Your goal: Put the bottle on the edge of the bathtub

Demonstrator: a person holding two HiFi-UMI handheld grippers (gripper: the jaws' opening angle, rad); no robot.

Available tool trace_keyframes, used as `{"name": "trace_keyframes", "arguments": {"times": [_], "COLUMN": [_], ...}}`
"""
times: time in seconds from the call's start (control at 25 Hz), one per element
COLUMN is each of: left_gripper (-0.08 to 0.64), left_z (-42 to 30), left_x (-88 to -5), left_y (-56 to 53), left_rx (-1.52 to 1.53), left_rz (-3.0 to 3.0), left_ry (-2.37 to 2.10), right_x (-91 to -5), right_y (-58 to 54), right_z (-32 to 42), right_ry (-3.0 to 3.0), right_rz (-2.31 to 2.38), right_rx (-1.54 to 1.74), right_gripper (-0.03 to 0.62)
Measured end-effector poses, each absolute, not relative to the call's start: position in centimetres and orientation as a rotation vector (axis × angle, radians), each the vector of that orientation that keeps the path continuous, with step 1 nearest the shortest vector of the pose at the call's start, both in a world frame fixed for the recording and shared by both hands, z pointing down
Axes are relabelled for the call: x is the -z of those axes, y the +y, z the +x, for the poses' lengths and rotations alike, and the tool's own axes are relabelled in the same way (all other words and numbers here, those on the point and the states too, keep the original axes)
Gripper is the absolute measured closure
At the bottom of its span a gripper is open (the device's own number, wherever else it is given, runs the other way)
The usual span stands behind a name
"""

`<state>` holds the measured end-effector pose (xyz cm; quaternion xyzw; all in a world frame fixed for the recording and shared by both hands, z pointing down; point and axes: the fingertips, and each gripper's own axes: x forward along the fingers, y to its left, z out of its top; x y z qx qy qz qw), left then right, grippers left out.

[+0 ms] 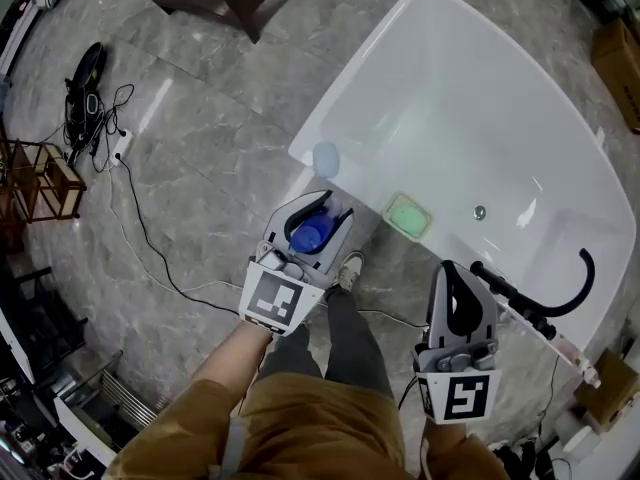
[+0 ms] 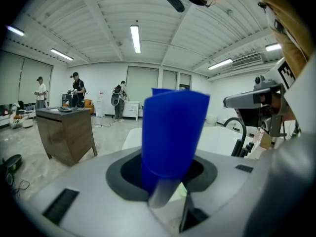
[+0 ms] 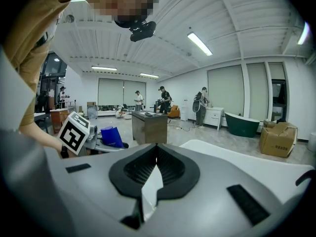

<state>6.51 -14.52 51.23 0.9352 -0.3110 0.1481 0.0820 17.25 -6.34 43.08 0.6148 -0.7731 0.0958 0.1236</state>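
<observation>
A blue bottle (image 1: 308,235) stands upright between the jaws of my left gripper (image 1: 322,211), which is shut on it. The gripper hangs over the floor just outside the near rim of the white bathtub (image 1: 350,98). In the left gripper view the bottle (image 2: 173,132) fills the middle, with the bathtub (image 2: 217,139) behind it. My right gripper (image 1: 452,270) is held near the tub's right end beside the black faucet (image 1: 545,308). Its jaws are shut with nothing between them. In the right gripper view the bottle (image 3: 111,136) shows at the left.
A green soap dish (image 1: 408,215) and a pale blue round object (image 1: 326,158) sit on the tub's near rim. Cables and a power strip (image 1: 118,148) lie on the marble floor at the left. A wooden cabinet (image 2: 66,132) and several people stand farther back in the room.
</observation>
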Motion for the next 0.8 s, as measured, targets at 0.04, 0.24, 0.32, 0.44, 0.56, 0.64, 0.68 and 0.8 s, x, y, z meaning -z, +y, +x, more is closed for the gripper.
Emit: {"name": "trace_keyframes", "arguments": {"times": [0.04,0.24,0.32,0.44,0.56,0.64,0.68,0.8], "left_gripper": [0.41,0.41,0.41,0.41,0.41,0.41,0.41,0.41], "left_z": [6.7,7.5,7.9,8.4,8.8,9.1,9.3,9.8], "left_x": [-51.7,-54.2,-55.1,-56.6,-58.1,-59.0,-59.5,-60.9], "left_y": [-14.8,-16.2,-16.6,-17.2,-17.6,-17.9,-18.0,-18.4], "left_rx": [-0.448,-0.462,-0.477,-0.493,-0.508,-0.521,-0.528,-0.548], "left_rz": [2.788,2.81,2.811,2.804,2.795,2.794,2.794,2.798], "left_ry": [-0.929,-0.924,-0.921,-0.916,-0.907,-0.895,-0.89,-0.878], "right_x": [-43.4,-44.6,-45.2,-46.2,-47.2,-47.9,-48.3,-49.4], "right_y": [-6.5,-8.0,-8.5,-8.9,-9.4,-9.8,-10.0,-10.3], "right_z": [17.4,17.9,18.1,18.6,18.9,19.1,19.2,19.5], "right_ry": [-2.25,-2.267,-2.266,-2.263,-2.264,-2.259,-2.258,-2.252], "right_rz": [1.793,1.8,1.802,1.8,1.802,1.802,1.803,1.798], "right_rx": [-0.284,-0.273,-0.276,-0.287,-0.301,-0.32,-0.327,-0.34], "right_gripper": [0.586,0.586,0.586,0.586,0.586,0.586,0.586,0.586]}}
